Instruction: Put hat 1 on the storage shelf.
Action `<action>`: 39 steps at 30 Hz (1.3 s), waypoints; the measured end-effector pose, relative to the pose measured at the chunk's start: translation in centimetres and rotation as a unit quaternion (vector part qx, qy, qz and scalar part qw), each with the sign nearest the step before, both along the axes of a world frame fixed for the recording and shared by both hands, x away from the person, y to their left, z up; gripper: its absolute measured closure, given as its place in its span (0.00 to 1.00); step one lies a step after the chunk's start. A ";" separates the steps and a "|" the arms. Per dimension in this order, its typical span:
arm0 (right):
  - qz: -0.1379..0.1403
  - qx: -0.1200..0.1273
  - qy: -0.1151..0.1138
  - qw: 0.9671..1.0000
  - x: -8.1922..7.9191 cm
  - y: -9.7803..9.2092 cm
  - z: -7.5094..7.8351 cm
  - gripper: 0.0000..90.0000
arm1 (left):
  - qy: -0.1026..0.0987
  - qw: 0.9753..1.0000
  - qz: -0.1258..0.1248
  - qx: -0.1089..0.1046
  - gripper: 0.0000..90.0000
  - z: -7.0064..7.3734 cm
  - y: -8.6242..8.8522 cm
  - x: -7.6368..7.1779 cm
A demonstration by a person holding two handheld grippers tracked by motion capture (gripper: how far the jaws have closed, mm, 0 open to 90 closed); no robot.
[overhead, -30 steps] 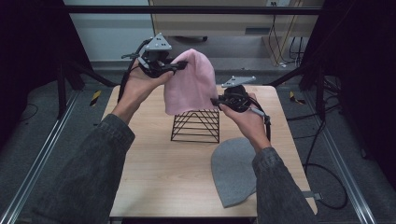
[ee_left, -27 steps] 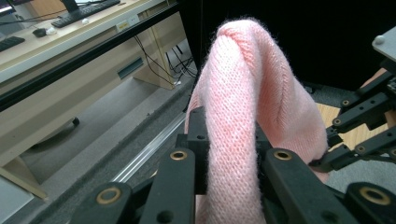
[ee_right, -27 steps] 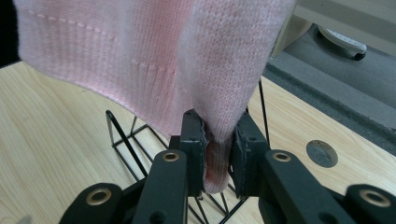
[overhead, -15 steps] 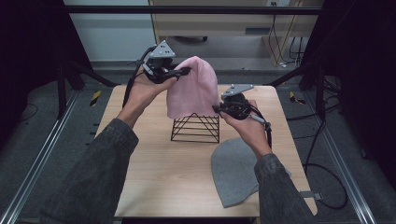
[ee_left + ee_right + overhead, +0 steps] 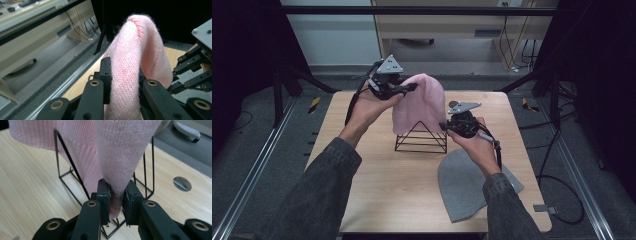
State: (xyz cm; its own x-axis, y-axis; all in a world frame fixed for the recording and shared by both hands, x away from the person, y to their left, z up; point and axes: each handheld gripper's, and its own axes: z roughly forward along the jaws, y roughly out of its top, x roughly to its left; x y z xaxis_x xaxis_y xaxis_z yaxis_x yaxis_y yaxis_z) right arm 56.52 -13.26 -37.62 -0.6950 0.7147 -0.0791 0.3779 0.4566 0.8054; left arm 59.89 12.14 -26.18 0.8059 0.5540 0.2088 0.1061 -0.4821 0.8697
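Note:
A pink knitted beanie (image 5: 419, 102) hangs in the air over a black wire pyramid stand (image 5: 421, 138) at the middle of the table. My left gripper (image 5: 408, 88) is shut on its upper left side; in the left gripper view the pink beanie (image 5: 136, 55) bulges up between the jaws of that left gripper (image 5: 123, 80). My right gripper (image 5: 447, 126) is shut on the hat's lower right edge. The right gripper view shows the pink beanie (image 5: 120, 150) pinched in the right gripper (image 5: 117, 200), with the wire stand (image 5: 67, 167) behind it.
A grey beanie (image 5: 467, 182) lies flat on the wooden table (image 5: 377, 190) near its front right, under my right forearm. Metal rails and cables run along the floor on both sides. A round hole (image 5: 182, 183) is cut in the tabletop.
Both grippers have shifted slightly right and down with the pink beanie, which now hangs lower over the wire stand. Both grips have held.

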 end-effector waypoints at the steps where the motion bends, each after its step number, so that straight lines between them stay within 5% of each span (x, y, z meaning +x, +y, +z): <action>1: 0.001 -0.002 0.001 1.000 0.0 0.0 -0.2 0.86 | 0.001 1.000 -0.001 0.002 0.86 -0.3 0.0 0.0; 11: 0.005 -0.010 0.021 1.000 -0.1 0.1 -1.2 0.85 | 0.012 1.000 -0.001 -0.002 0.86 -1.8 0.3 -0.8; 27: 0.000 -0.012 0.030 0.999 -0.4 0.0 -1.5 0.83 | 0.028 1.000 -0.004 -0.002 0.86 -2.3 -0.4 -2.2; 34: -0.021 0.001 0.021 1.000 -0.6 -0.4 -0.8 0.60 | 0.032 0.999 0.005 0.011 0.86 -2.4 0.0 -2.2; 39: -0.024 0.005 0.018 1.000 -0.5 -0.3 -0.3 0.58 | 0.043 0.999 0.003 0.011 0.86 -3.3 0.1 -2.0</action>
